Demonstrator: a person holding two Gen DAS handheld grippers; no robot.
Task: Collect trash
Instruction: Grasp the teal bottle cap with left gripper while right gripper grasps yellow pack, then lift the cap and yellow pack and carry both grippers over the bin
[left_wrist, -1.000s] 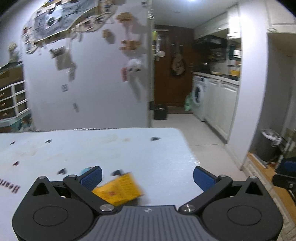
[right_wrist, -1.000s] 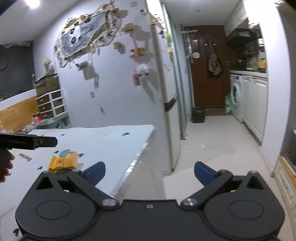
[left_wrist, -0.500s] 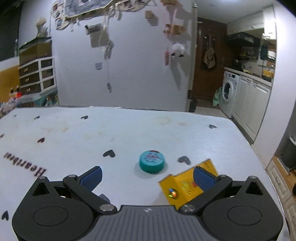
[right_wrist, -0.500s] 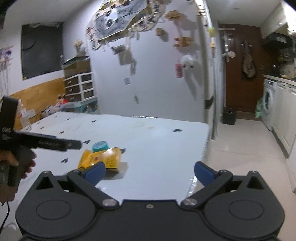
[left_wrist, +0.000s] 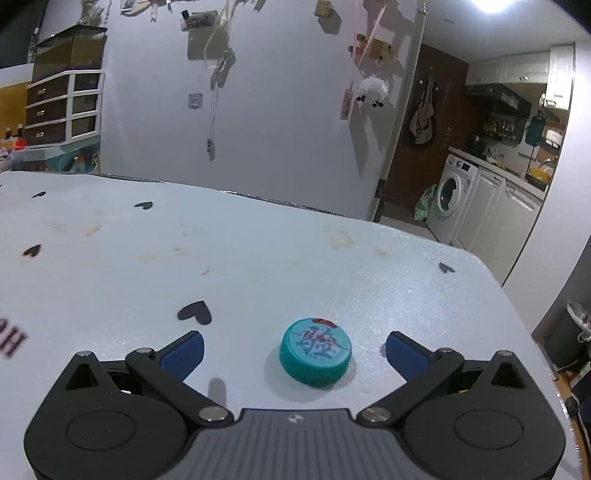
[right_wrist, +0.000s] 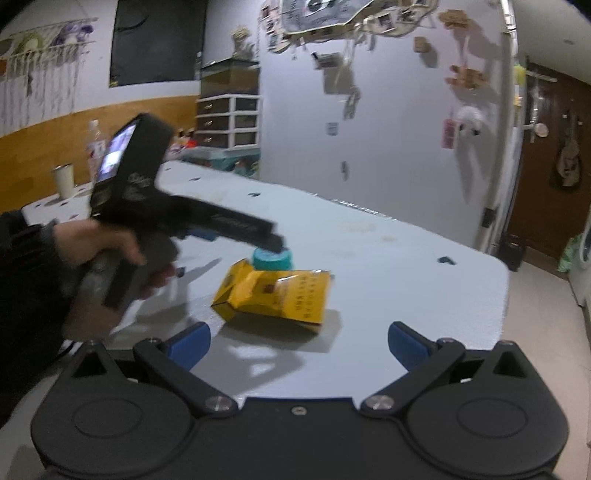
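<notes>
A teal bottle cap (left_wrist: 315, 350) lies on the white table (left_wrist: 221, 258), between the blue fingertips of my open left gripper (left_wrist: 294, 353), a little right of centre. In the right wrist view the cap (right_wrist: 272, 259) sits just behind a crumpled yellow packet (right_wrist: 277, 295), partly covered by the left gripper's body (right_wrist: 147, 206). My right gripper (right_wrist: 298, 344) is open and empty, just short of the yellow packet. The packet does not show in the left wrist view.
The table's right edge (right_wrist: 506, 295) drops to the floor. A fridge side with magnets (left_wrist: 258, 110) stands behind the table. A steel cup (right_wrist: 63, 181) and a bottle (right_wrist: 94, 144) stand at the far left. A bin (left_wrist: 576, 332) stands on the floor at right.
The left gripper swung left and forward, so the cap now lies between its fingers and the packet has left its view. The right gripper swung left and closer to the packet.
</notes>
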